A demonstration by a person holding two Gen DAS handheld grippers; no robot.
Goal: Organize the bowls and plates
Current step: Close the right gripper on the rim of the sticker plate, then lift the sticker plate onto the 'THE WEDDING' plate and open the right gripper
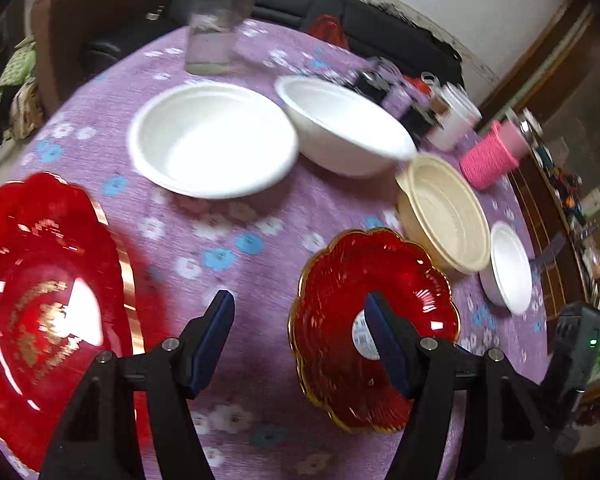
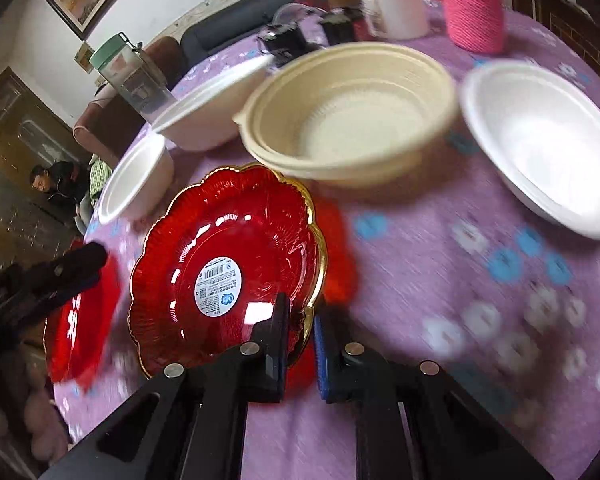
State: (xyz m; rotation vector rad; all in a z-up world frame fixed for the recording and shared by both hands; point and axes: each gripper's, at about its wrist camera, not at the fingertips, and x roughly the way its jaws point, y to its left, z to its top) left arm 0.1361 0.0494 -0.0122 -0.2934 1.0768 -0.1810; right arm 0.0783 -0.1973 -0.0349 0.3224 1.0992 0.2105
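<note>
My right gripper (image 2: 302,328) is shut on the rim of a small red scalloped plate with a gold edge (image 2: 224,268) and holds it tilted above the purple flowered tablecloth (image 2: 420,272); that plate also shows in the left wrist view (image 1: 374,328). My left gripper (image 1: 300,320) is open and empty over the cloth, between that plate and a large red plate (image 1: 48,316) at the left. Two white bowls (image 1: 214,140) (image 1: 344,124), a cream bowl (image 1: 444,212) and a small white bowl (image 1: 510,268) stand beyond.
A glass jar (image 1: 216,20), a pink yarn-wrapped cup (image 1: 492,152), a white container (image 1: 456,116) and dark small items stand at the table's far side. Chairs and a sofa lie behind. A seated person (image 2: 56,188) is off to the left.
</note>
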